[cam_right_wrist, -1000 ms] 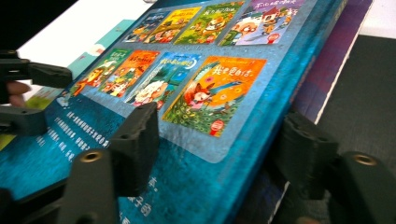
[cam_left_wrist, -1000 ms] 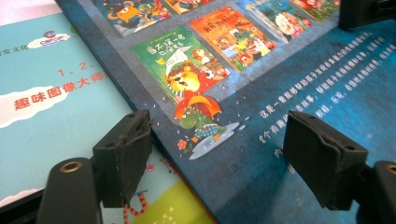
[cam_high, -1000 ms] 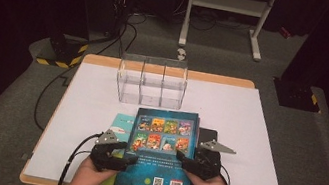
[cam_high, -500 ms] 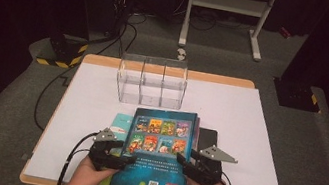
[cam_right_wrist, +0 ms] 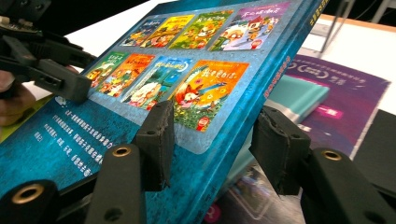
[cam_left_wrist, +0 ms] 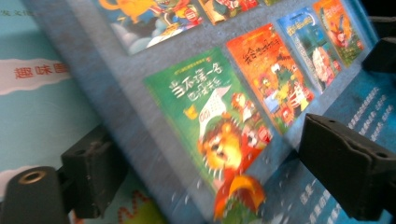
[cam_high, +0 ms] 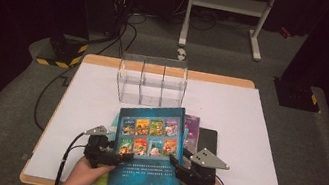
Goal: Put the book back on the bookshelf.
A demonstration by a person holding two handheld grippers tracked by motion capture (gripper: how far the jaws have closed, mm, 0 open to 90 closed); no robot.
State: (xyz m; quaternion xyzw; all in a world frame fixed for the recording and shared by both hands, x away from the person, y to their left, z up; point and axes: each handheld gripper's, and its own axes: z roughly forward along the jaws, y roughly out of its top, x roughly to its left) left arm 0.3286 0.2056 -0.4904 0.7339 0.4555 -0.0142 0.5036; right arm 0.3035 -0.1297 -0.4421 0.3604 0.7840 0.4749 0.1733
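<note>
The book (cam_high: 149,156), a blue hardback with its back cover up, lies with its long axis running from the near edge of the table (cam_high: 266,140) toward the far edge, its top end toward the organiser and leaning slightly to the right. The barcode end hangs at the near edge, between the two hands. In the right gripper view the book (cam_right_wrist: 187,79) is tilted, its right side raised off the stack below.

The left gripper (cam_high: 124,155) sits at the book's left edge, roughly halfway along it. Its jaws have just been opening and now stand wide; in the left gripper view one black jaw is on the printed cover (cam_left_wrist: 224,116) and the other under the book's edge, with a gap showing, so the pads do not press.

The right gripper (cam_high: 180,163) is at the book's right edge, opposite the left. Its jaws have just been closing; in the right gripper view one is on the cover and one is under the spine side, pinching the thick board edge and holding it up.

Under the book lie a teal book (cam_right_wrist: 294,95), a purple book (cam_high: 192,127) and a black one (cam_high: 209,139).

Beyond them, near the far edge, stands a clear three-compartment organiser (cam_high: 152,81), all compartments empty.
</note>
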